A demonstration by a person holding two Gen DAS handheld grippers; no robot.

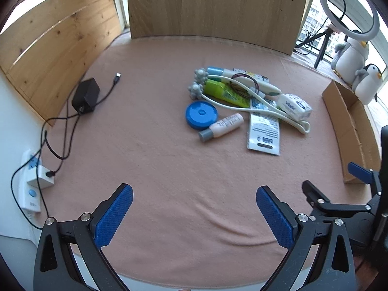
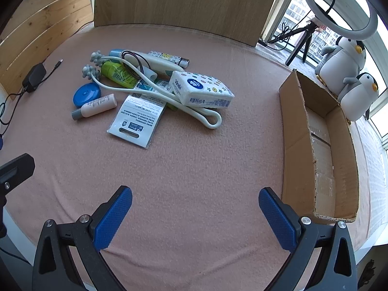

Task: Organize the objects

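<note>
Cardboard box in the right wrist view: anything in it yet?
No. The cardboard box shows only its bare bottom, while the tissue pack and the other items lie in a pile on the blanket.

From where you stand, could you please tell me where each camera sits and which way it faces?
Left wrist: on the left gripper, low over the pink cloth, facing the pile around the blue round case; its own open fingers and the right gripper at the right edge show.
Right wrist: on the right gripper, further right, facing the pile and the empty cardboard box; its open fingers show.
Shared: cloth, pile, tissue pack, box, plush penguins.
</note>
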